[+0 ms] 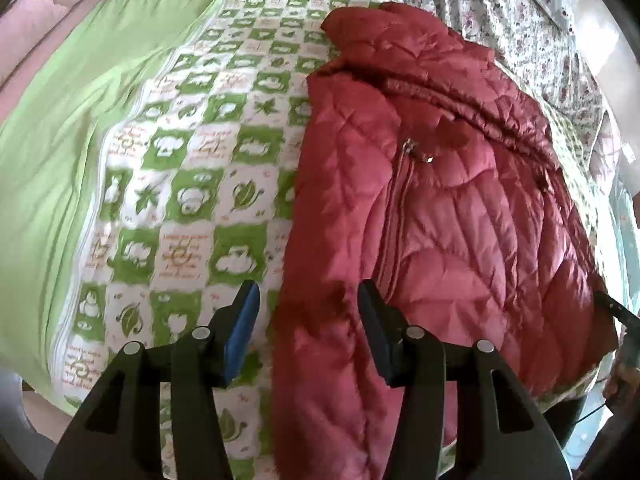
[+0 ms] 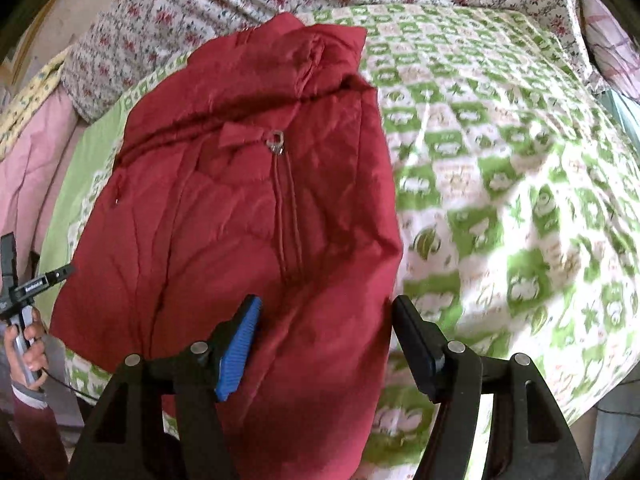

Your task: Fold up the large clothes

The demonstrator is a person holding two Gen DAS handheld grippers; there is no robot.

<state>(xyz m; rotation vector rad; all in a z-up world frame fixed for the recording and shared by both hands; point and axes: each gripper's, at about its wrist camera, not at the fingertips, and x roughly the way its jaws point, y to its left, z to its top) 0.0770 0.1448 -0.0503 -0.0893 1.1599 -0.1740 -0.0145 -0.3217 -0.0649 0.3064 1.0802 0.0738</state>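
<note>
A red jacket (image 1: 420, 208) lies on the green-checked bedspread (image 1: 192, 184) ahead of both tongs — left tongs (image 1: 308, 320) and right tongs (image 2: 326, 332) released; print unreadable.

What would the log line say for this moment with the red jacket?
red jacket: lying on checked blanket | left claw: open, empty | right claw: open, empty | fold: unfinished

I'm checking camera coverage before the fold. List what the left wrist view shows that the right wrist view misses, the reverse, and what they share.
Left wrist view only: the wide plain green border of the bedspread, and the open left gripper over the jacket's edge.

Right wrist view only: the person's hand holding the other gripper's handle, and the open right gripper.

Both: the red quilted jacket with its zipper pull, the green-checked bedspread, and the floral sheet.
</note>
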